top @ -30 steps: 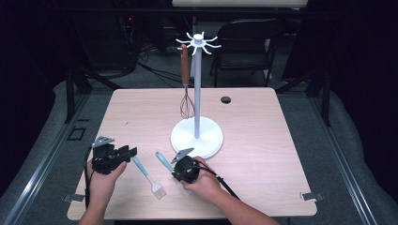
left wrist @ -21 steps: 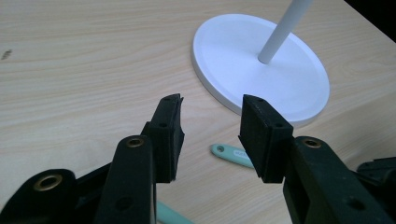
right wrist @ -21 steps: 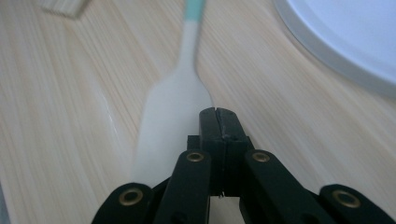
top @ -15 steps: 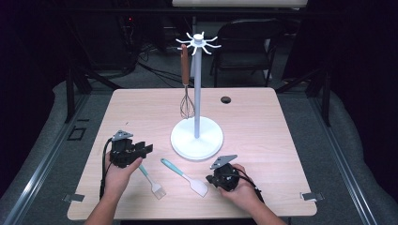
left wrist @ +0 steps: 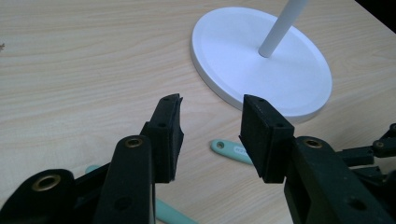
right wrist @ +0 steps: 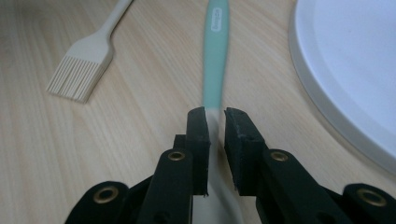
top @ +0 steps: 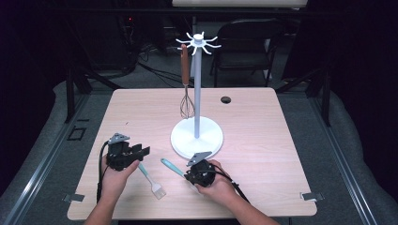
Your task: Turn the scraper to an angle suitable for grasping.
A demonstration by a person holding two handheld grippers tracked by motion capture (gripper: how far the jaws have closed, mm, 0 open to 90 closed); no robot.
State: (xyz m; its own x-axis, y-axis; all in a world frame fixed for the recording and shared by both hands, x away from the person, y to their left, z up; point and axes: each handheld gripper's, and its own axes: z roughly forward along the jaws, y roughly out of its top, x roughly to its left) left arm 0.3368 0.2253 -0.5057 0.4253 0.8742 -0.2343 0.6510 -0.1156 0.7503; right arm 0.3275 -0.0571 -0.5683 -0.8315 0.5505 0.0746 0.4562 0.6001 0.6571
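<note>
Right gripper (right wrist: 215, 116) low over the counter (top: 281, 140), fingers (right wrist: 198, 135) narrow apart with the teal-handled spatula (right wrist: 215, 56) running between them. The neck of the spatula sits in the gap; the jaws have just been opening, and a sliver of space shows on both sides, so the pads are not pressing on it. Spatula lies flat on the counter, teal handle pointing away from the gripper toward the stand base (right wrist: 355, 70), just beside its rim without touching. In the high view the right gripper (top: 190, 176) sits at the blade end of the spatula (top: 171, 166), in front of the white stand base (top: 213, 140).

Left gripper (left wrist: 210, 123) has its fingers (left wrist: 168, 130) wide apart with nothing between them, hovering over bare counter. It points toward the stand base. In the high view the left gripper (top: 143, 151) is held above the handle of the pastry brush (top: 152, 180), which lies on the counter left of the spatula, bristles toward the person.

A whisk (top: 186, 101) hangs from the stand.
</note>
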